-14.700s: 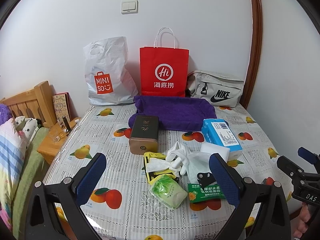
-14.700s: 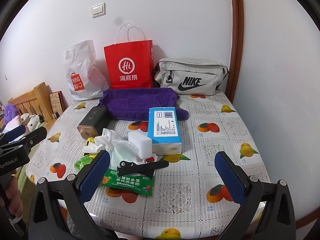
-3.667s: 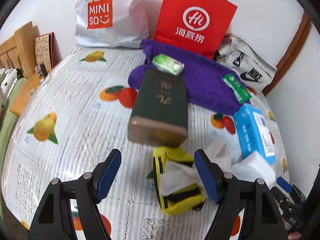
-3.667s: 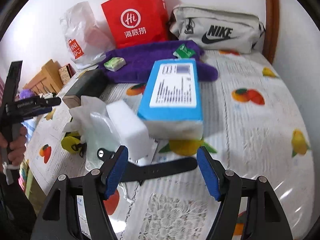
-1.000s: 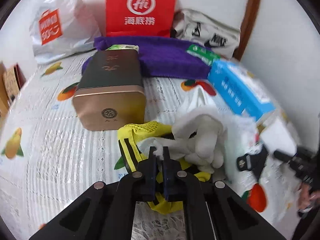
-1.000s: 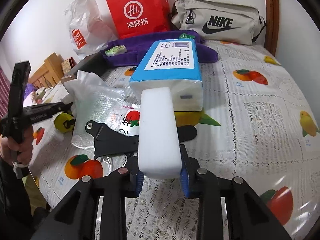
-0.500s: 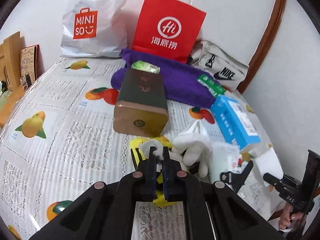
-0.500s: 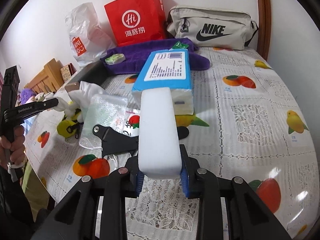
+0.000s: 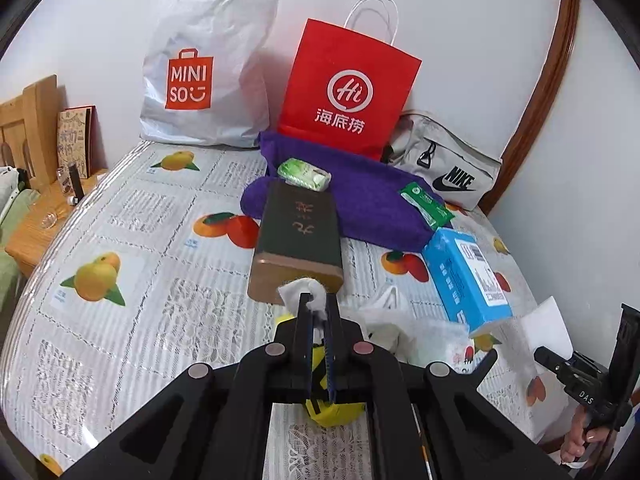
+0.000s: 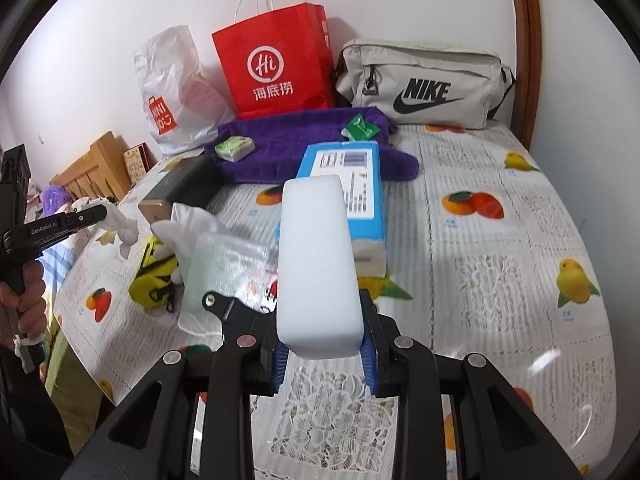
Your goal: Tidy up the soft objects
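Note:
My left gripper (image 9: 317, 304) is shut on a white glove (image 9: 300, 290) and holds it above the table; the glove also shows in the right wrist view (image 10: 122, 226). My right gripper (image 10: 322, 354) is shut on a white sponge block (image 10: 316, 264), held above the table. A purple towel (image 9: 372, 200) lies at the back with a green tissue pack (image 9: 304, 174) and a green sachet (image 9: 426, 204) on it. A yellow pouch (image 10: 154, 274) lies on the table below the left gripper.
A dark tin box (image 9: 298, 236) and a blue tissue box (image 9: 466, 276) lie mid-table. A clear plastic bag (image 10: 218, 272) and a black clip (image 10: 228, 308) lie near the front. A Miniso bag (image 9: 208, 80), red paper bag (image 9: 348, 92) and Nike pouch (image 10: 424, 84) stand along the wall.
My left gripper has lifted the white glove higher, clear of the yellow pouch. My right gripper holds the sponge block slightly higher and more tilted up.

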Tool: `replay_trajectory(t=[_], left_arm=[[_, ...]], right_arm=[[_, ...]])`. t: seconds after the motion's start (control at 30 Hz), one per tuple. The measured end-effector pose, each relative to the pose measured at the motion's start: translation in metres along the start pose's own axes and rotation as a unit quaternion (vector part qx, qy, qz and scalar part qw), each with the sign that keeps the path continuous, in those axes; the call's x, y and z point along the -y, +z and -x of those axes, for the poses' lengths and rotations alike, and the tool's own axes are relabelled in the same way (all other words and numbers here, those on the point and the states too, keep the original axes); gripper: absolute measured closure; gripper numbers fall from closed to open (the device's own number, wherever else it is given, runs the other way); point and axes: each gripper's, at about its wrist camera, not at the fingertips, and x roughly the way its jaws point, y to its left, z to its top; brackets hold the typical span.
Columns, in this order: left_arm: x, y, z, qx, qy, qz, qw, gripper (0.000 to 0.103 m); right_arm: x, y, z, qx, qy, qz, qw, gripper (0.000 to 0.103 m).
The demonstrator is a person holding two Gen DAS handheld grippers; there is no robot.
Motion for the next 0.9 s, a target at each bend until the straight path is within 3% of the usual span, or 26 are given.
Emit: replay_trajectory(t=[0.9], left_arm=[[0.018,0.077,-0.008,0.022,0.024,-0.004,0.9995,0.098]], right_arm=[[-0.015,0.103,-0.029,0.025,0.018,0.029,0.999,0.073]])
